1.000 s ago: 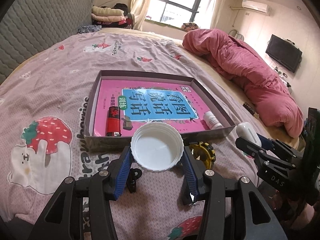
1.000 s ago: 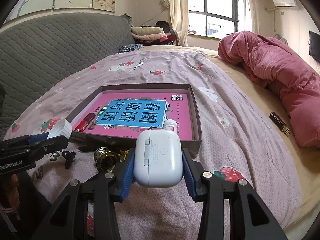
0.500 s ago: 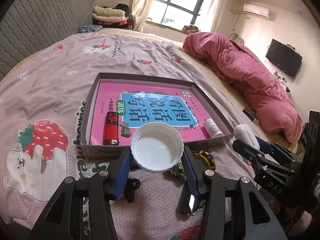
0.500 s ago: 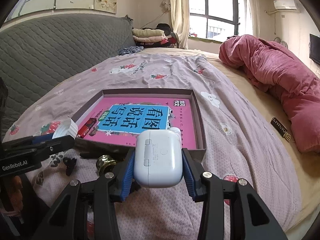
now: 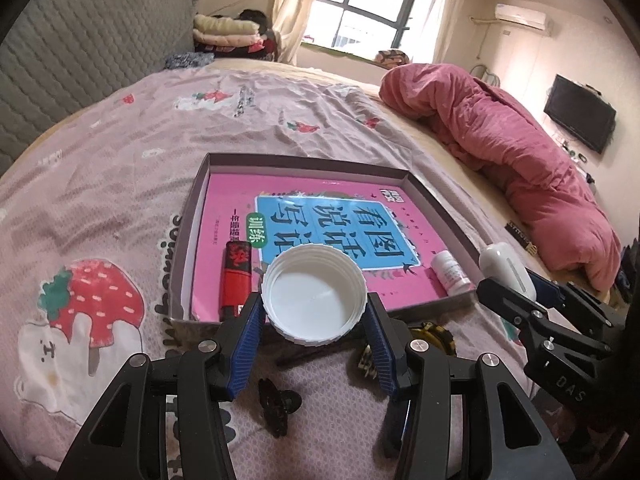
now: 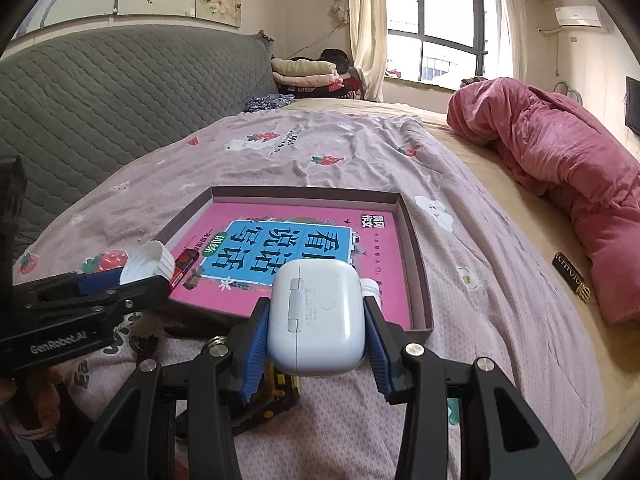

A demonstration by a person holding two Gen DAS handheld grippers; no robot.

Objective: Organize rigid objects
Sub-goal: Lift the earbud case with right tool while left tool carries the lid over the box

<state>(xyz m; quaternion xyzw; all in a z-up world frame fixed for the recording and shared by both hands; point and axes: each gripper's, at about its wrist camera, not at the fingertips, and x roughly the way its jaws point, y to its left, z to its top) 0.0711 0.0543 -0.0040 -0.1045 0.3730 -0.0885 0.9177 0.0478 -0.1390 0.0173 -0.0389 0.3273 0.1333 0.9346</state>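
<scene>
White cap [image 5: 315,298]: clamped in left tool [image 5: 314,320] (open side up), before the tray [image 5: 188,236].
Earbud case [image 6: 317,316]: clamped in right tool [image 6: 316,334].

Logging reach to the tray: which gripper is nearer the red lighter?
Left. The left gripper is just beside the red lighter; the right gripper is nearer the tray's opposite corner.
</scene>
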